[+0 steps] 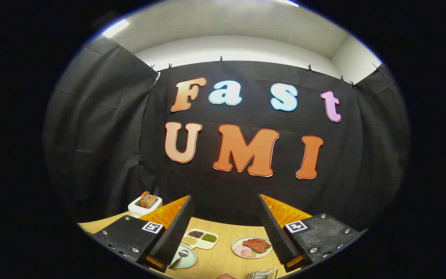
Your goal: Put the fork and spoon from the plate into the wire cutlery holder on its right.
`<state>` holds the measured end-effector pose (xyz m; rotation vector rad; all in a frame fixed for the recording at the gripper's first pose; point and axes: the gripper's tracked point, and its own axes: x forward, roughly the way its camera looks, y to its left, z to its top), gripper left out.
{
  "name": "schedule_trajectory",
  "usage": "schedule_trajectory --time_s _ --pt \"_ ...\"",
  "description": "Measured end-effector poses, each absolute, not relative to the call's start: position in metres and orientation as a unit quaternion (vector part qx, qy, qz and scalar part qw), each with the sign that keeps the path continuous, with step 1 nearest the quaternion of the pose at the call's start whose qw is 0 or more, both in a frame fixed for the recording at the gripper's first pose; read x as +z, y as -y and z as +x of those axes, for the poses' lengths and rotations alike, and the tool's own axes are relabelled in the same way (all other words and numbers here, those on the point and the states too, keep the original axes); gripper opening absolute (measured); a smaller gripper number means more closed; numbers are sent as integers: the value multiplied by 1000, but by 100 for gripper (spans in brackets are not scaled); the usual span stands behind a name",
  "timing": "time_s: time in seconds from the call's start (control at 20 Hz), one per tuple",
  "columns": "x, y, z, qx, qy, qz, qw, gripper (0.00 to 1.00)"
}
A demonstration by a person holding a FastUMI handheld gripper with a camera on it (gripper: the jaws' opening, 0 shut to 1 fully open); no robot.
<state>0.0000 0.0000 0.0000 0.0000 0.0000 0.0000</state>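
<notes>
— So, what are the tongs (225, 217) at?
— Spread wide, gripping nothing, above the counter (223, 248).
— And the spoon (179, 258)?
— On the plate (188, 260) beside the left finger; holder (262, 274) below the right.

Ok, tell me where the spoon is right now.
In the gripper view the spoon lies on the pale green plate, between the open fingers beside the left one, just in front of the divided bean tray.
</notes>
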Motion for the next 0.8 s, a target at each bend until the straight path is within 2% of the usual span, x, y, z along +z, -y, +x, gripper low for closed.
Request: schedule_trajectory --time_s 0.8 --pt "-8 -41 25 9 -19 -20 1000 98"
